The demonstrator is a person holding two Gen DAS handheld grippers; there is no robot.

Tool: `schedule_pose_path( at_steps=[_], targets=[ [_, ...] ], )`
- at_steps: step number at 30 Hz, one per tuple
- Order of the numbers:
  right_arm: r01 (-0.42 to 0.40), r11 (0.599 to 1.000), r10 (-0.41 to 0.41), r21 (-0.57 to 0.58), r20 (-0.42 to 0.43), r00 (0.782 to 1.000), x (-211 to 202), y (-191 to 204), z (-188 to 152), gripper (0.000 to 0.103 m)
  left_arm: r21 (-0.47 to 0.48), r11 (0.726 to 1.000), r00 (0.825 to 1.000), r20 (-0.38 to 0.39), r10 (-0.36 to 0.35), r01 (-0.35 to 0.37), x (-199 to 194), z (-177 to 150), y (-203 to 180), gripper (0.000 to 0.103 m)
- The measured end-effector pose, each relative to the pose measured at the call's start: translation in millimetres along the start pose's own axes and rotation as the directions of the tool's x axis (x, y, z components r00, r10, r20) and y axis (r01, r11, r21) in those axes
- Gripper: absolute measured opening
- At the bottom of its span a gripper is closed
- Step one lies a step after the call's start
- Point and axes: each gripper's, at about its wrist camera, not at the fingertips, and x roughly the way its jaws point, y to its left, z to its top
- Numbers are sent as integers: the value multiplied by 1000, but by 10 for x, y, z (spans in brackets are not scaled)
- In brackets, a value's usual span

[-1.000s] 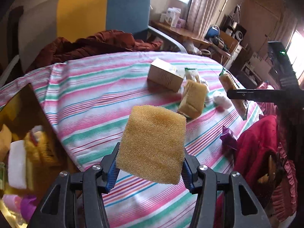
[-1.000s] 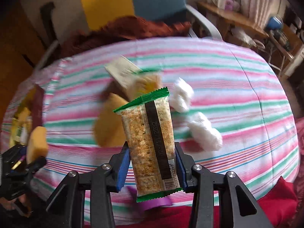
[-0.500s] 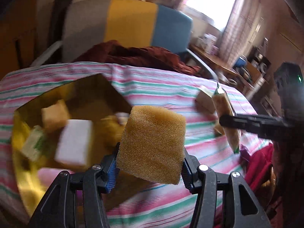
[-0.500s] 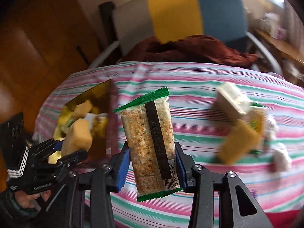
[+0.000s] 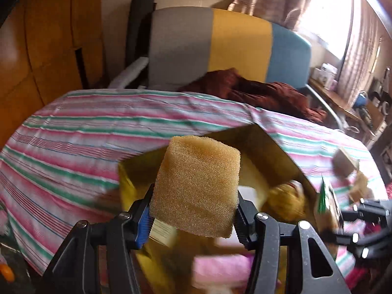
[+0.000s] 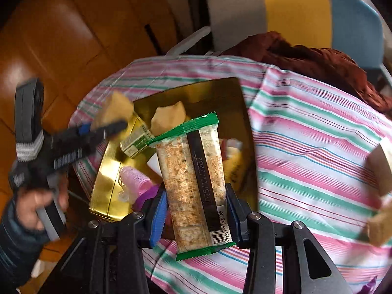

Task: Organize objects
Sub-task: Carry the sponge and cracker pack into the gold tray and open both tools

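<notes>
My left gripper (image 5: 193, 216) is shut on a yellow sponge block (image 5: 196, 186), which hangs over the near corner of an open gold box (image 5: 254, 137). In the right wrist view that same gripper (image 6: 105, 128) and its sponge (image 6: 115, 109) sit at the gold box's (image 6: 105, 186) left edge. My right gripper (image 6: 194, 212) is shut on a green-edged snack bar packet (image 6: 193, 176), held upright above the box. Inside the box lie a yellow foam piece (image 6: 169, 117), a small green-and-white carton (image 6: 137, 142) and a pink item (image 6: 134, 181).
The box rests on a table under a pink, green and white striped cloth (image 6: 306, 147). A tan box (image 5: 345, 163) and another sponge (image 6: 378, 223) lie to the right. Behind stand a grey, yellow and blue chair (image 5: 220, 44) and a dark red cloth (image 5: 257, 93). A person's hand (image 6: 36, 205) holds the left gripper.
Both grippers have swung left across the table, from the loose items to above the gold box. Each has kept its grip, on the sponge and the snack bar.
</notes>
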Motion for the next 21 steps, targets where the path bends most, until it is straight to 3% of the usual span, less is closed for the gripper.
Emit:
schedule_pose_path(
  at_steps=[1, 4, 6, 7, 8, 13, 15, 19, 21],
  targets=[
    [18, 1000, -18, -18, -13, 1000, 72, 48, -3, 44, -5, 1000, 1000, 3, 10, -10, 18, 27, 51, 58],
    [77, 996, -79, -44, -37, 996, 235, 122, -17, 47, -31, 997, 997, -25, 74, -75, 163, 112, 198, 81],
    [94, 994, -96, -55, -29, 995, 270, 162, -40, 64, -60, 994, 996, -13, 86, -87, 152, 105, 276, 84],
    [101, 993, -102, -56, -16, 995, 240, 166, -46, 84, -68, 995, 997, -6, 79, -79, 137, 92, 285, 84],
    [112, 992, -112, -58, 7, 994, 193, 176, -56, 97, -79, 994, 997, 2, 73, -73, 105, 62, 293, 84],
    [179, 980, -171, -87, 97, 981, -21, 273, -65, 100, -110, 993, 999, 12, 38, -36, -70, -151, 217, 84],
    [239, 964, -219, -112, 167, 961, -123, 348, -91, 102, -122, 992, 999, 27, 33, -30, -178, -276, 160, 84],
    [397, 906, -328, -144, 353, 876, -354, 519, -216, 103, -144, 990, 999, 42, 20, -13, -329, -466, 72, 84],
    [434, 895, -370, -106, 370, 852, -370, 523, -257, 103, -140, 990, 998, 55, 27, -19, -415, -558, -1, 84]
  ],
)
